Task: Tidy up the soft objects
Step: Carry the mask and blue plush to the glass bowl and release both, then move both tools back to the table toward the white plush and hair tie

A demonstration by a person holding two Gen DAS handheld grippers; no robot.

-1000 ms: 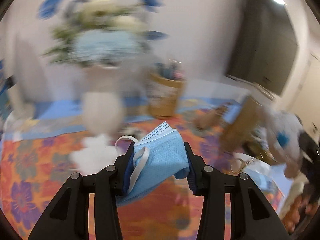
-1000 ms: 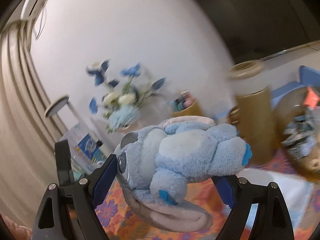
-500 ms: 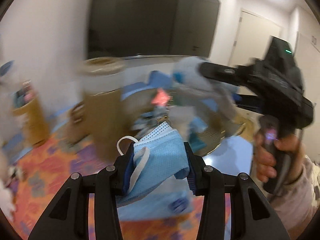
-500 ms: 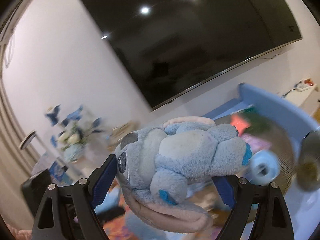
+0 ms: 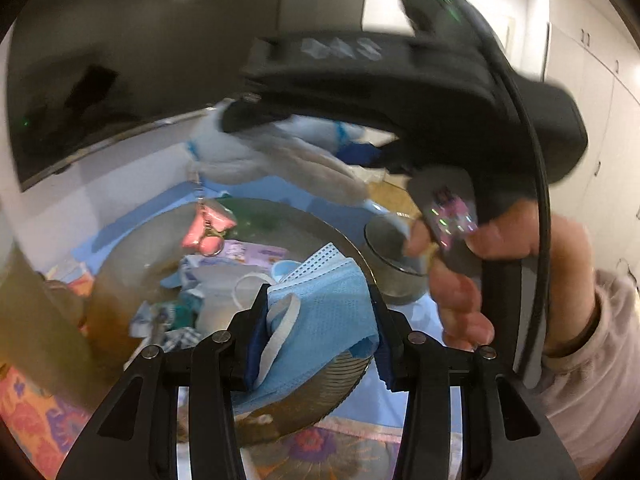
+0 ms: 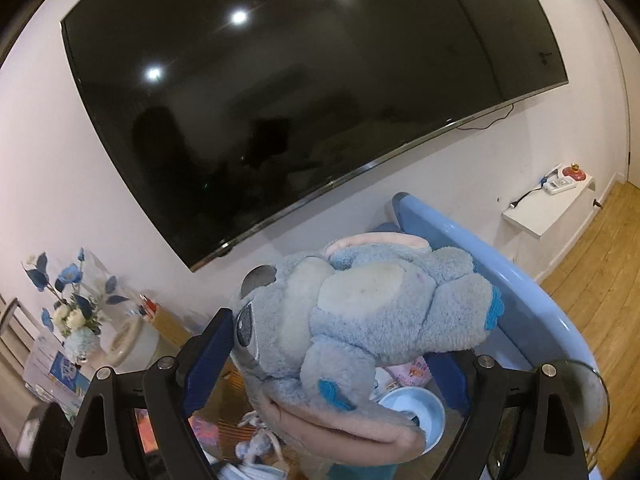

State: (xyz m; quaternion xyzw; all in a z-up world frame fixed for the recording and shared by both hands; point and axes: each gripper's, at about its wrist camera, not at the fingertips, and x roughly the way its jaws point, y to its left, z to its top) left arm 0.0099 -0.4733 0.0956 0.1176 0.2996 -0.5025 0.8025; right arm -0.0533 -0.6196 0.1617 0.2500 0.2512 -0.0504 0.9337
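Writing nowhere legible (blur hides the small packets). Left claw (image 5: 318,316) jaws are opening, with a folded pale-blue face mask (image 5: 324,300) with white ear loop between the pads, above a wide metal bowl (image 5: 344,376). Right claw (image 6: 332,354) is clamped on a grey-blue plush toy (image 6: 372,312), pink-lined ears, over the same bowl.

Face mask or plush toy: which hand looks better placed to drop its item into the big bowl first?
Left, probably: its gripper has the face mask right over the bowl, jaws already opening. The plush toy is higher.
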